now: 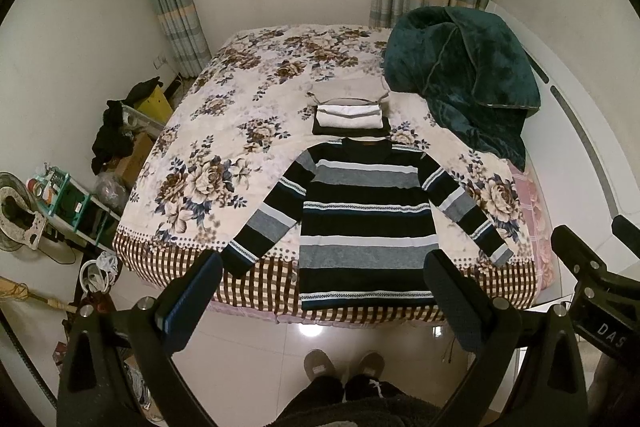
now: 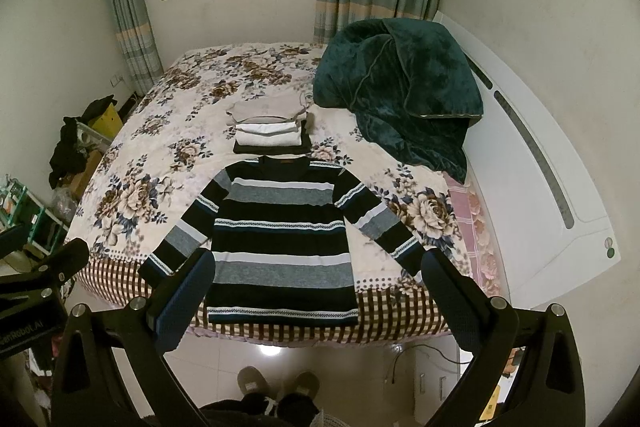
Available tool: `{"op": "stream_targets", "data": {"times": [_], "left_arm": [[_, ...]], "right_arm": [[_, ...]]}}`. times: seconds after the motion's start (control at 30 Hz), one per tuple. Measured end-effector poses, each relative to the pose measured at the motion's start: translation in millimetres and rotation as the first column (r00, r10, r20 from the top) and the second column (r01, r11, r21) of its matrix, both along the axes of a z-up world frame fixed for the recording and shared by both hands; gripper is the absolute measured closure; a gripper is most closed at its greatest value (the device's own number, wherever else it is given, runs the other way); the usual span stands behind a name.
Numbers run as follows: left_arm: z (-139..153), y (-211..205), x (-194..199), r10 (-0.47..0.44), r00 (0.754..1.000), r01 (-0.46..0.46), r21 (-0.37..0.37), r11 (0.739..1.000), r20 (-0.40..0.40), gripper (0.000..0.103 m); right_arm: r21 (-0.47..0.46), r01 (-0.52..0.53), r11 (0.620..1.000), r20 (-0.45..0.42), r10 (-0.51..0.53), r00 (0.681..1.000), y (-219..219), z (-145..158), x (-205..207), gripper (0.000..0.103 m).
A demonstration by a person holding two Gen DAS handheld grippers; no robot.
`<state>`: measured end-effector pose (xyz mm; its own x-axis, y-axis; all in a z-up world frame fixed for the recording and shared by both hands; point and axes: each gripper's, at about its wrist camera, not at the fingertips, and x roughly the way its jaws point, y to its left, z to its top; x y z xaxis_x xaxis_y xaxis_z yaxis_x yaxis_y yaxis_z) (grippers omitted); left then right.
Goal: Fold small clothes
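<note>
A black, grey and white striped long-sleeved sweater [image 1: 360, 215] lies flat on the bed, hem at the near edge, sleeves spread out to both sides; it also shows in the right wrist view [image 2: 280, 239]. Behind it sits a stack of folded clothes [image 1: 350, 115], white on black with a beige piece behind, also in the right wrist view [image 2: 270, 133]. My left gripper [image 1: 324, 281] is open and empty, held above the floor in front of the bed. My right gripper [image 2: 316, 281] is open and empty, at the same height.
The bed has a floral cover [image 1: 224, 131] with a checked border. A dark green blanket [image 1: 460, 75] is heaped at the back right. Clutter and a green rack [image 1: 72, 203] stand left of the bed. The person's slippers [image 1: 344, 365] are on the tiled floor.
</note>
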<state>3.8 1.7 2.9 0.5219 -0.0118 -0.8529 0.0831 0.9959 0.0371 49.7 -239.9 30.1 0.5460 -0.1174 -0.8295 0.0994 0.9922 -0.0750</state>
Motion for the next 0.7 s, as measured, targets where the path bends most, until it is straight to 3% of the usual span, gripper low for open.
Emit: {"op": "stream_targets", "data": {"times": [0.7], "left_arm": [[23.7, -8.7, 18.9, 0.002, 1.0, -0.002, 0.0, 1.0, 0.013, 0.0]], "right_arm": [[-0.003, -0.001, 1.0, 0.008, 0.001, 1.0, 0.4, 4.1, -2.6, 0.0]]}}
